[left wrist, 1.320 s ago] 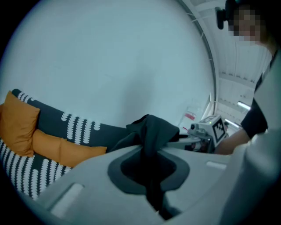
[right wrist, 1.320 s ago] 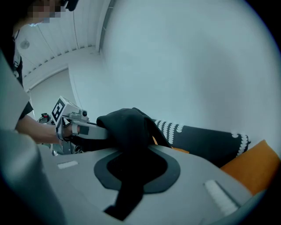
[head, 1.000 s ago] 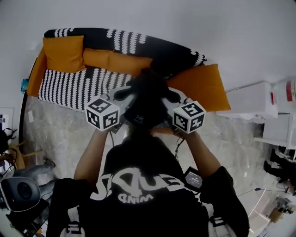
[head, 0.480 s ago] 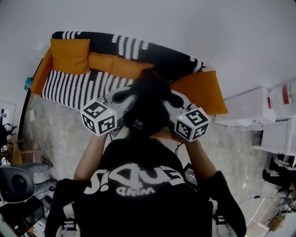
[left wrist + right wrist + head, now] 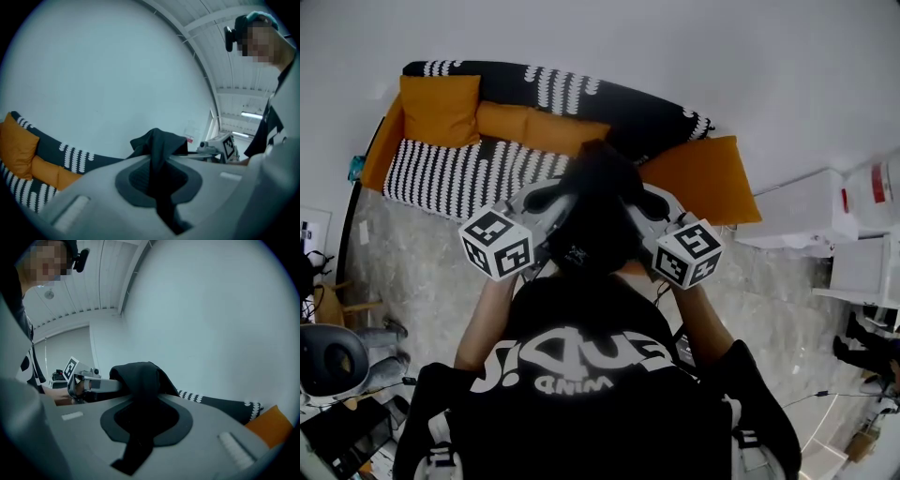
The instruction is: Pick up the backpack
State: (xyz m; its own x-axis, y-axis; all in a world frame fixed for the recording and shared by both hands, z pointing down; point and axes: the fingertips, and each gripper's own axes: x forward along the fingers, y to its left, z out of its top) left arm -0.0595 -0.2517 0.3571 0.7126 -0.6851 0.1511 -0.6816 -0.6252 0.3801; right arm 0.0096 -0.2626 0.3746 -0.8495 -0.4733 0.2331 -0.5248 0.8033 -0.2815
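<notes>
Both tools and the backpack (image 5: 598, 211) have come up and a little nearer the person's chest since the earlier frame; the marker cubes (image 5: 497, 244) sit lower in frame and slightly wider apart. Hardly any change in the last half of that interval.

Backpack: black, hangs in the air between the two tools, in front of the chest, clear of the floor (image 5: 412, 281), near side of the sofa (image 5: 581, 94).

Handling (judgement): soft cloth body that sags and folds, with no stiff frame showing. It looks fairly light and may be near empty. Best held at straps or a stitched seam; a pinch on loose cloth could creep out.

Left tool (image 5: 158, 180): jaws pressed together on a fold of dark fabric. Right tool (image 5: 140, 427): the same, clamped on a thicker bunch of black fabric.

Views: the head view gives the whole bag, the orange cushions (image 5: 441, 108) and the white units (image 5: 806, 206) far right, but hides the jaw contact. Each gripper view shows the pinch itself and the opposite tool beyond the fabric, plus wall and ceiling; neither shows the bag's underside.
</notes>
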